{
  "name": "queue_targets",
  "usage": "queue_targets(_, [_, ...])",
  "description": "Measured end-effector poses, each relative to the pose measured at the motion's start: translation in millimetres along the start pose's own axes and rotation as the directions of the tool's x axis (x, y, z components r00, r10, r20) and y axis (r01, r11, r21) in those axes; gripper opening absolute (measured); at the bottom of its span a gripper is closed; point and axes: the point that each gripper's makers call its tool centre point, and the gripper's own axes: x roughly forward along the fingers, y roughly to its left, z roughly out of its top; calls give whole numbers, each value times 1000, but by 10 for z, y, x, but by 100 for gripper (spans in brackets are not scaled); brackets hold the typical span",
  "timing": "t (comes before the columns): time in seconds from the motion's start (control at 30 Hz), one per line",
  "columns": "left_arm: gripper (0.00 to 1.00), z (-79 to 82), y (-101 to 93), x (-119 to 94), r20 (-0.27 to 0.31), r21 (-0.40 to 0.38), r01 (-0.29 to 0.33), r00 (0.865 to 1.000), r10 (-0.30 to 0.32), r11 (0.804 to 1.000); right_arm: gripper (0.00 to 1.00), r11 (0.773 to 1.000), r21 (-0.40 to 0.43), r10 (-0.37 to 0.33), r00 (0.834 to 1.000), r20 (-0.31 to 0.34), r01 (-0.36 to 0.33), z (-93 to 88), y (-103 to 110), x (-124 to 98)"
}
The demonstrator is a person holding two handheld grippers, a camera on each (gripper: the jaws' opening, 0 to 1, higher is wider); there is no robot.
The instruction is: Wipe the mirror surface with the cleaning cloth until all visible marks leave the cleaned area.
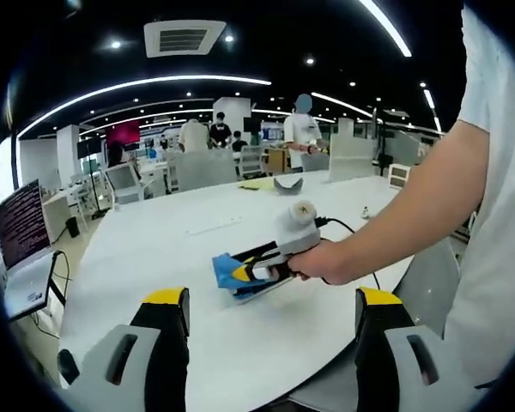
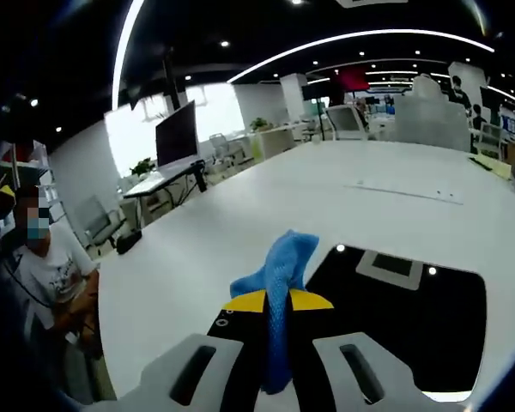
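White table (image 2: 240, 232), mirror (image 2: 412, 318) edge cut off.

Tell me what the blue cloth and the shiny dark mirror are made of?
The cloth looks like soft woven fabric, perhaps microfibre: it bunches and folds between the right gripper's fingers. The mirror looks like glossy glass, flat on the white table; it reflects ceiling lights sharply.
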Motion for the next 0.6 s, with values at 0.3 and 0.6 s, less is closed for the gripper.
queue_targets(0.3, [79, 2, -62, 60, -6, 13, 14, 1000, -14, 1000, 3, 1000, 10, -27, 1000, 1, 27, -33, -226, -133])
queue_targets(0.6, [79, 36, -122, 142, 3, -10, 27, 1000, -27, 1000, 3, 996, 43, -76, 997, -5, 76, -110, -594, -328])
